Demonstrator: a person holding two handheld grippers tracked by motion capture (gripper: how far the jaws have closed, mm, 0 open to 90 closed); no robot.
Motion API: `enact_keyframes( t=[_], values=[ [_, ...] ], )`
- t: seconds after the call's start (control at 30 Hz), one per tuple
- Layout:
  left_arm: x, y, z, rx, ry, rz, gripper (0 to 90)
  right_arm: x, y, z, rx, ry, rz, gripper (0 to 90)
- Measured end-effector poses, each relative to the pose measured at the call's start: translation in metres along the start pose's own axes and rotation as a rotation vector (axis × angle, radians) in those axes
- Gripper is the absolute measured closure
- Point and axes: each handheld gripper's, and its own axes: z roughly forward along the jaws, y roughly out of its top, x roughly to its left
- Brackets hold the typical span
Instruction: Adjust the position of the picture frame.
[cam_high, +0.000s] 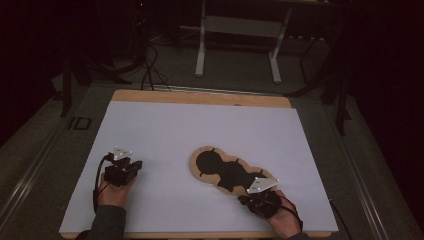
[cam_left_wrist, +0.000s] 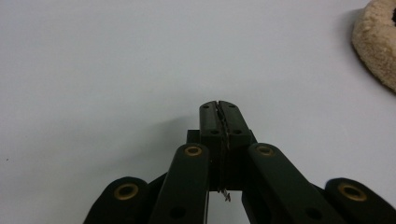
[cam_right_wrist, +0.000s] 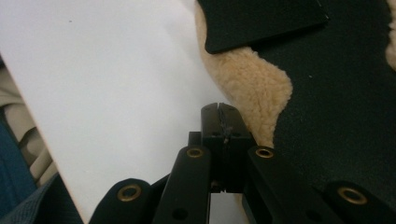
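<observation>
White tabletop (cam_high: 200, 130), both clenched on nothing: left gripper (cam_left_wrist: 219, 106) alone, right gripper (cam_right_wrist: 219, 108) beside the fleece-edged black piece (cam_right_wrist: 252, 79).

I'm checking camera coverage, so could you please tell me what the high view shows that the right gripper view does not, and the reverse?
High view alone: the whole white sheet on the wooden table, the full lobed outline of the fleece-edged black piece, the left gripper resting apart from it on bare sheet, and a metal stand behind the table.

Right gripper view alone: the fleece pile close up, a flat black panel lying over it, and the jaws pressed together with nothing between them.

Both: the right gripper at the piece's near edge, and the white sheet.
</observation>
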Motion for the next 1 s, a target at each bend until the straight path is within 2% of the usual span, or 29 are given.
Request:
enact_keyframes(
  t=[0.67, 1.0],
  values=[
    [0.000, 0.000, 0.000, -0.001, 0.001, 0.001, 90.0, -0.027, -0.007, -0.005, -0.026, -0.040, 0.089, 90.0],
    [-0.001, 0.000, 0.000, -0.001, 0.003, 0.003, 89.9, -0.033, -0.008, -0.006, -0.036, -0.055, 0.105, 90.0]
  ],
)
